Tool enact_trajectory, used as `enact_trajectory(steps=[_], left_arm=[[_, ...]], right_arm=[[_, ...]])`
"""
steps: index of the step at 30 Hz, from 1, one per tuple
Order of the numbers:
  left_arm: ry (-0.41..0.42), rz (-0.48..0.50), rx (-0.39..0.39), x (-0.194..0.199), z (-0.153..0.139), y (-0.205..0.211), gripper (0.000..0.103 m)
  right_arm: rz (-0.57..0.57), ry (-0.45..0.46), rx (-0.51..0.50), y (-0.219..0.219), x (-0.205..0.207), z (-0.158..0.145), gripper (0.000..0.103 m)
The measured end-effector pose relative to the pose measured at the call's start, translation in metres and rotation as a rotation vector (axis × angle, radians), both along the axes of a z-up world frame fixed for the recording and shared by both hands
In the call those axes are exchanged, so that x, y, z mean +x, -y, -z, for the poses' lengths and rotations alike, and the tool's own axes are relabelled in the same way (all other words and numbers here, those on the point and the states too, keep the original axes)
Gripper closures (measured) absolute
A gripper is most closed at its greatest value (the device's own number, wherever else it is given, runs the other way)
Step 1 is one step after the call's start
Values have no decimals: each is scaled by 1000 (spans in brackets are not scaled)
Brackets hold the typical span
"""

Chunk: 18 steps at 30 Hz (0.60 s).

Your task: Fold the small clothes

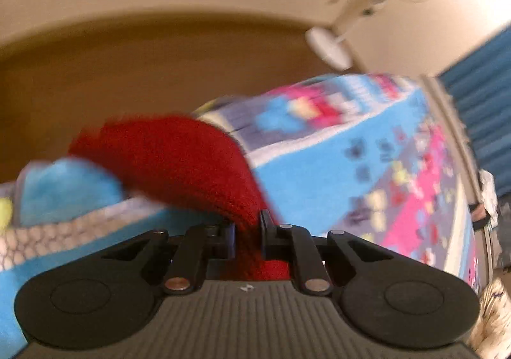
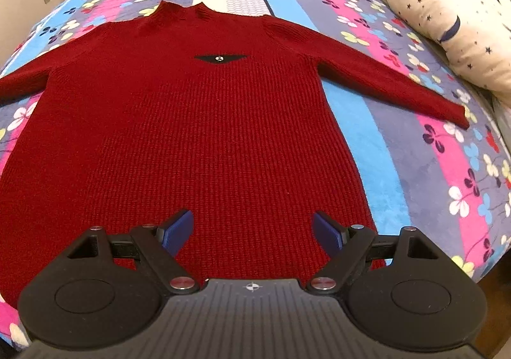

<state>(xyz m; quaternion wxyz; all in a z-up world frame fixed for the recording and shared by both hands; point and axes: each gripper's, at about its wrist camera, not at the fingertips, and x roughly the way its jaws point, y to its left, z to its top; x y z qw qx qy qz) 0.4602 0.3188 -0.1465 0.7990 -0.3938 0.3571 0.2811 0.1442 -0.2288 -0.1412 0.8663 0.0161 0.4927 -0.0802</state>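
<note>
**Sweater flat on the bed, one sleeve pinched**

Your left hand-held gripper [image 1: 248,232] has its jaws drawn nearly together on a fold of red knit; the fabric bunches between the fingers and rises in a blurred hump ahead of them. Only this view shows that grip. It also shows a tan wall and a white standing fan [image 1: 332,45] in the corner, all smeared by motion.

Your right hand-held gripper [image 2: 254,232] is spread wide, blue pads [image 2: 179,231] apart, with nothing between them. It hangs over the hem end of the red knit sweater [image 2: 191,122], which lies face up and flat on the bed [image 2: 415,167], collar away from you, sleeves stretched out to either side. Only this view shows the whole garment, plus the black diamond-shaped patch [image 2: 220,58] with a small silver stud on the chest.

A cream star-print pillow [image 2: 447,7] rests along the bed's right edge, near the right cuff. The striped floral bedspread carries no legible writing; the patch's stud is too small to read.
</note>
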Motion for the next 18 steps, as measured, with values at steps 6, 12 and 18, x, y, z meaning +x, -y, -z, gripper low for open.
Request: enact_trajectory(steps=[6, 12, 18], left_arm=[[266, 448, 198, 33, -91, 187, 89], [209, 1126, 199, -5, -21, 394, 17], [100, 1158, 230, -42, 33, 380, 11]], right_arm=[[18, 18, 14, 20, -2, 8, 20], [90, 40, 19, 52, -1, 11, 20], [115, 75, -1, 78, 9, 12, 20]])
